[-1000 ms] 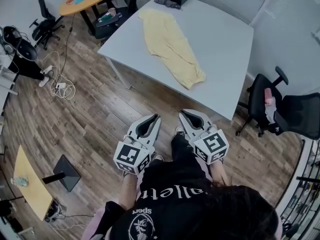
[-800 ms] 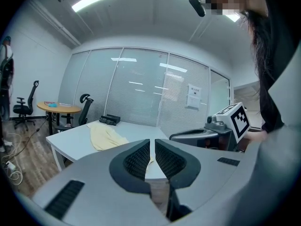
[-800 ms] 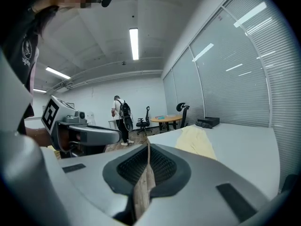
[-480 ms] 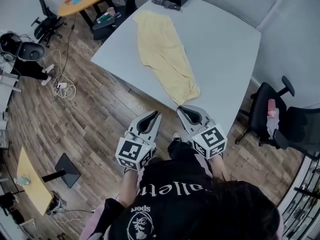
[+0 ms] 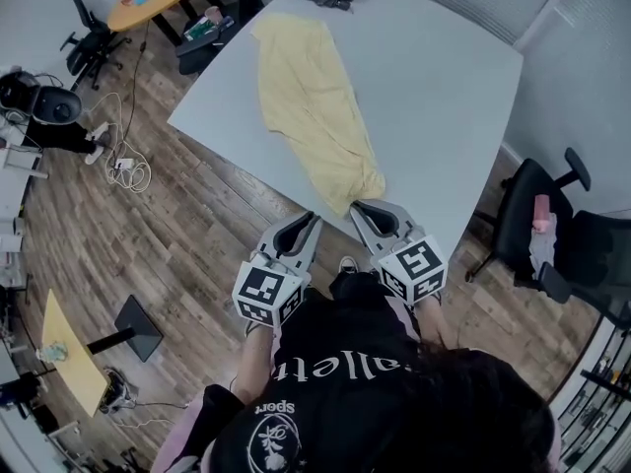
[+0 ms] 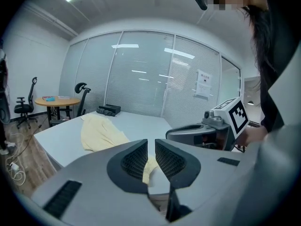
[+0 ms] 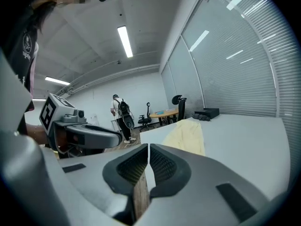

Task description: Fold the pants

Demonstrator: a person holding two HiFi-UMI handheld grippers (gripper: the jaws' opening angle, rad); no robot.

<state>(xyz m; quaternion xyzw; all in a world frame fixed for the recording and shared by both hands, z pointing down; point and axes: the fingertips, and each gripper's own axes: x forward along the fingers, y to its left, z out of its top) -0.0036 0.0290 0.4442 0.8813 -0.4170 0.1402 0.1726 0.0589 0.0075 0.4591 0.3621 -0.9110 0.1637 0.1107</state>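
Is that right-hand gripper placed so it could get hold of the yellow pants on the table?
Probably yes. The right gripper is at the near edge of the table, just short of the closest end of the pants, with nothing between. Its jaws are shut, so they must open first.
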